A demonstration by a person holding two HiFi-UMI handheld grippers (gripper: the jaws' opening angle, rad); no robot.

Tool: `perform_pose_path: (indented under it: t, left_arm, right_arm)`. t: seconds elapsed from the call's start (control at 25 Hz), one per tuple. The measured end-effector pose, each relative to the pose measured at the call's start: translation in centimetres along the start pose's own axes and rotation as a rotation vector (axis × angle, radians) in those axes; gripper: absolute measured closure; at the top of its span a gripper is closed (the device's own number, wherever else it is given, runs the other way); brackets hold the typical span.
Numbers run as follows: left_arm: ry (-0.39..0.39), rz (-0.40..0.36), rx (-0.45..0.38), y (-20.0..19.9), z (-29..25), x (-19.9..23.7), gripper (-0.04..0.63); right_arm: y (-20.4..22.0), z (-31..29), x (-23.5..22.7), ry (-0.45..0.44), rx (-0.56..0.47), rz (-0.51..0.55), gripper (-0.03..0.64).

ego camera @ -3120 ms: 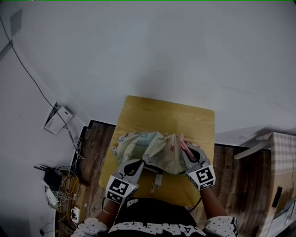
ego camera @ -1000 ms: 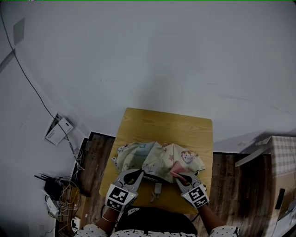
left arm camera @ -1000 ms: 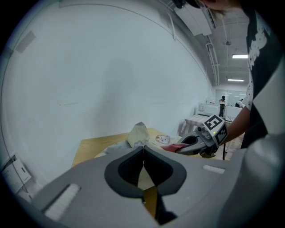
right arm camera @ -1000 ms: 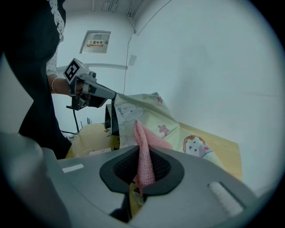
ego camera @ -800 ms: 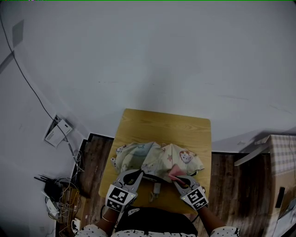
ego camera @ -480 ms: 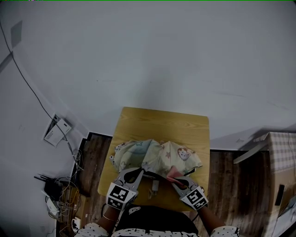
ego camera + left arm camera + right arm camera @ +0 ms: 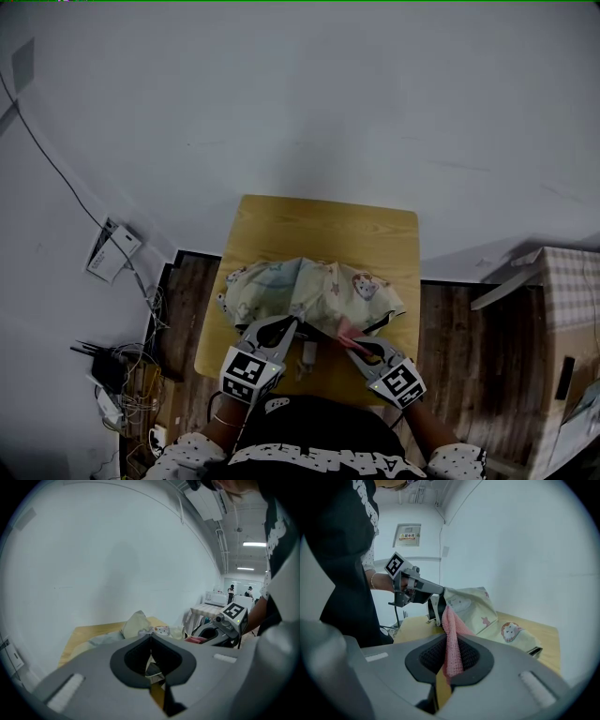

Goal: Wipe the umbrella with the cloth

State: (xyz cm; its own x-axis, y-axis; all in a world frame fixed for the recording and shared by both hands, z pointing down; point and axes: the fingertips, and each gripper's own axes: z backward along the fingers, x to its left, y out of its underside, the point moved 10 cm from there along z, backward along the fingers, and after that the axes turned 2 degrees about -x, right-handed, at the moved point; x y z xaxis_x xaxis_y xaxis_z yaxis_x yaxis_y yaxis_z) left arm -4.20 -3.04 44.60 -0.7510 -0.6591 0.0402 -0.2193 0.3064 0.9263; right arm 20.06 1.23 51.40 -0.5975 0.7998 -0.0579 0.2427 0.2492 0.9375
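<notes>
A folded pastel umbrella with cartoon prints lies across the wooden table. My left gripper is shut on its near edge; in the left gripper view the closed jaws sit against the umbrella. My right gripper is shut on a pink cloth that rests against the umbrella's near side. In the right gripper view the cloth hangs between the jaws, with the umbrella beyond and the left gripper gripping at its left end.
A white wall rises behind the table. Cables and power strips lie on the wooden floor at left, by a white box. A checked table stands at right. A strap lies on the table between the grippers.
My right gripper has slid the pink cloth left along the umbrella's near side, closer to the left gripper. The left gripper keeps its hold. The head view has shifted a little.
</notes>
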Motion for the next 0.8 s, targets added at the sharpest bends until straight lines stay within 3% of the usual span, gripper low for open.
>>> perform_pose_path:
  t: [0.48, 0.8]
  left_arm:
    - [0.158, -0.03, -0.023, -2.2, -4.1, -3.5, 0.592]
    - [0.26, -0.022, 0.028, -1.2, -7.9, -5.9, 0.592]
  right_arm:
    - [-1.5, 3.4, -1.3, 0.156, -0.103, -0.058, 0.583]
    - [-1.8, 5.8, -1.6, 0.259, -0.143, -0.09, 0.581]
